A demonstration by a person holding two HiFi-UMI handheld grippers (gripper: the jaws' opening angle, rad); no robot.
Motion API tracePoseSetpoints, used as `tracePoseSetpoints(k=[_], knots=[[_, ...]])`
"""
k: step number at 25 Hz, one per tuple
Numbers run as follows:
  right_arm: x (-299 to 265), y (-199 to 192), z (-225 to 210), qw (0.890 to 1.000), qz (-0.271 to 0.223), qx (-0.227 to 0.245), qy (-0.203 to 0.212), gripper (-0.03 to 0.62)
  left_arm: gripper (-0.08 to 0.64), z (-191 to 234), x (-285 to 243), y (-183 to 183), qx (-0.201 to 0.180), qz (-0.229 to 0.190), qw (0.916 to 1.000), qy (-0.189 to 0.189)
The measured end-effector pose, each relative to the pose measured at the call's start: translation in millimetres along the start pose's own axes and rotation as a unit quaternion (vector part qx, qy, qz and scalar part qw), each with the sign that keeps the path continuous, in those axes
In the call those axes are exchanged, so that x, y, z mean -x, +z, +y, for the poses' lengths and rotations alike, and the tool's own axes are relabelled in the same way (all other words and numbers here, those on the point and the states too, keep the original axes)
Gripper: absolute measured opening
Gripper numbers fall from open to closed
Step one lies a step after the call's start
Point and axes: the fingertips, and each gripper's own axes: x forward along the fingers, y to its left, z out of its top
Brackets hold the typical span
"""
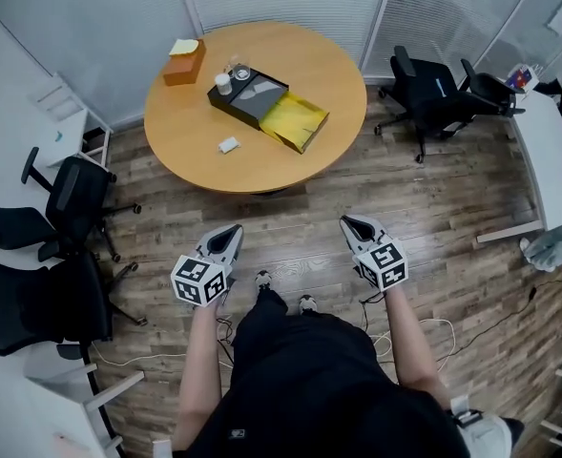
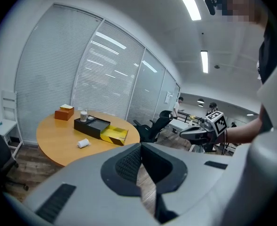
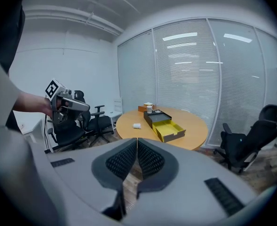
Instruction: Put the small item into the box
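Note:
A small white item [image 1: 228,144] lies on the round wooden table [image 1: 195,165], near its front edge. Behind it stands the box [image 1: 267,108], a black case with an open yellow part [image 1: 295,120]. The same small white item [image 2: 83,143] and box [image 2: 100,129] show far off in the left gripper view, and the item [image 3: 137,125] and box [image 3: 165,124] in the right gripper view. My left gripper [image 1: 229,239] and right gripper [image 1: 357,227] hang over the wooden floor, well short of the table. Both are shut with nothing between the jaws.
An orange tissue box [image 1: 184,62] and a white cup [image 1: 223,83] stand at the table's far side. Black office chairs [image 1: 56,256] are at the left, more chairs [image 1: 433,93] at the right. Cables [image 1: 433,332] run over the floor near my feet.

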Motion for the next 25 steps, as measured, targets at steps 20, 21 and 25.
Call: tracePoseSetpoints(k=[20,21,25], knots=[[-78.4,29.4,19.4,0.997,0.006,-0.023,-0.08,0.005,0.006,103.0,-19.1,29.0,-0.033,0.028,0.9958,-0.08],[-80.5,28.8,20.8,0.996,0.007,-0.025,-0.081,0.005,0.006,106.5,-19.3,29.2,-0.034,0.031,0.9956,-0.082],[-83.7,24.1,21.2,0.996,0.016,-0.029,-0.083,0.005,0.006,113.4,-22.2,30.0,-0.03,0.034,0.9954,-0.084]])
